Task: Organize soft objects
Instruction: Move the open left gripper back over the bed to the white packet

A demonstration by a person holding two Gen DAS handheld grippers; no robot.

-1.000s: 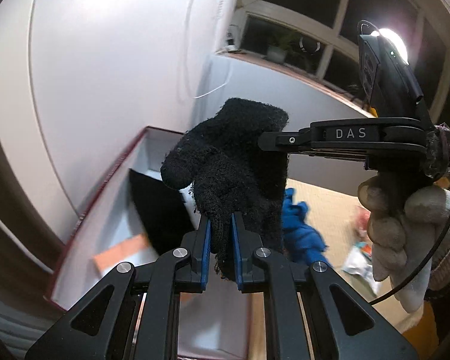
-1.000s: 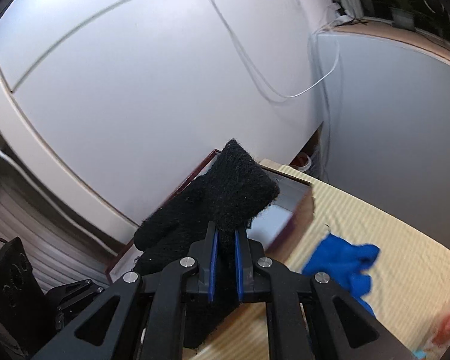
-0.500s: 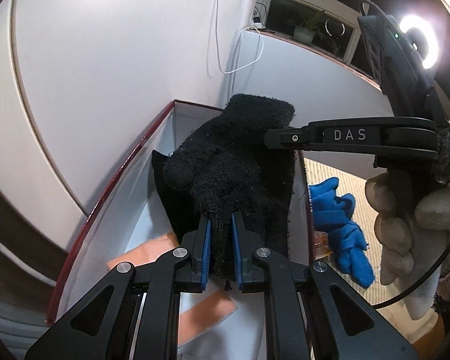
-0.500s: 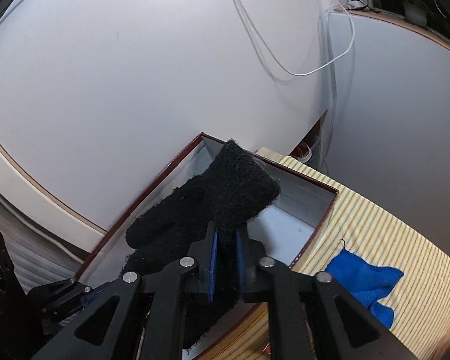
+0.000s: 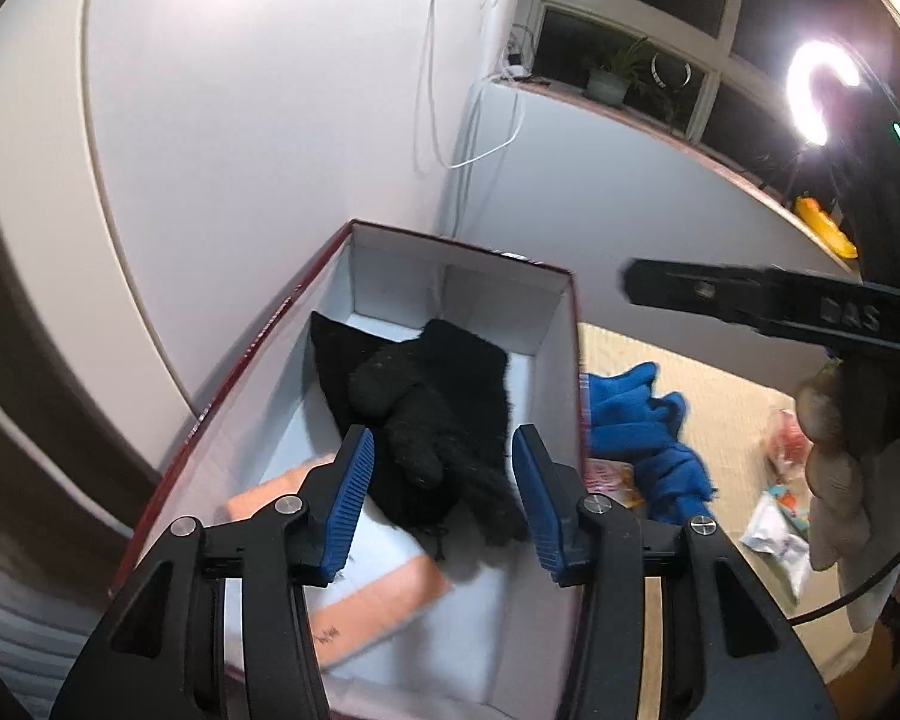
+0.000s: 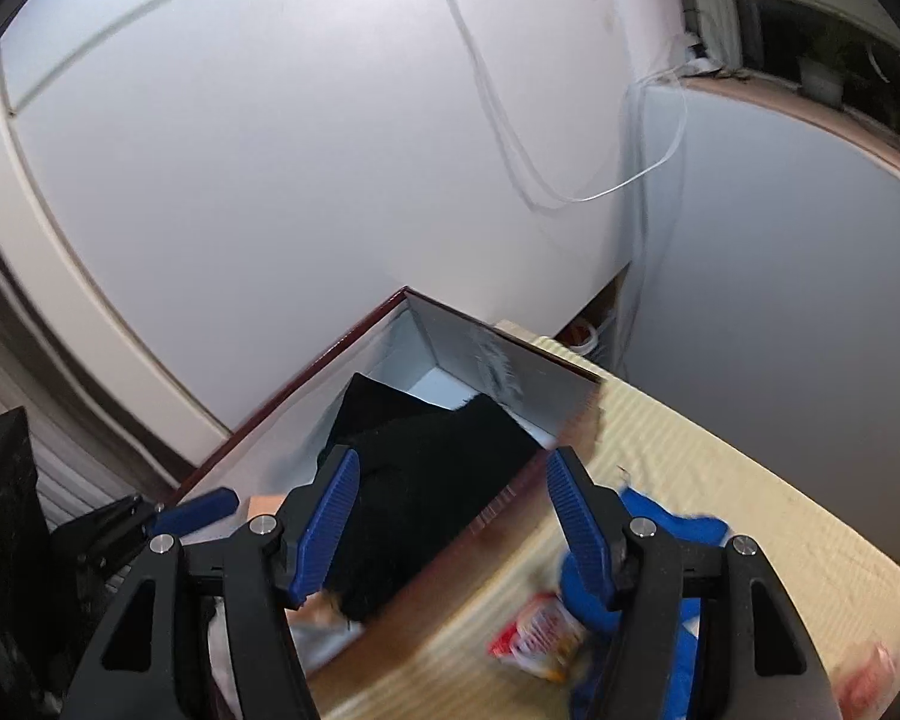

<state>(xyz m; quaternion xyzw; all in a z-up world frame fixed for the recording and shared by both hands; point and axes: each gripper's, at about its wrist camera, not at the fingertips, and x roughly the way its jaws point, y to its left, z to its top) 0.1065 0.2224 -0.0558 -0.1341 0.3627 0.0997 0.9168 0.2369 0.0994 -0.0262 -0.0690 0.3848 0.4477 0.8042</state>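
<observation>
Your left gripper [image 5: 444,495] has its blue pads spread wide, empty, above the black glove [image 5: 444,414] lying in the red-rimmed box [image 5: 561,372]. Your right gripper [image 6: 453,516] is spread too — its view blurred. "DAS" on its side is barely legible; blue cloth [image 5: 648,432] is half hidden behind the box wall.

White walls [image 5: 258,138] meet at corner; dark window [image 5: 642,18] above sill; ring light [image 5: 822,90] glaring; white cable [image 6: 510,138] hanging.

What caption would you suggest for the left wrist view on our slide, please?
Open left gripper above a black glove lying in the white-lined box, blue glove outside.
</observation>
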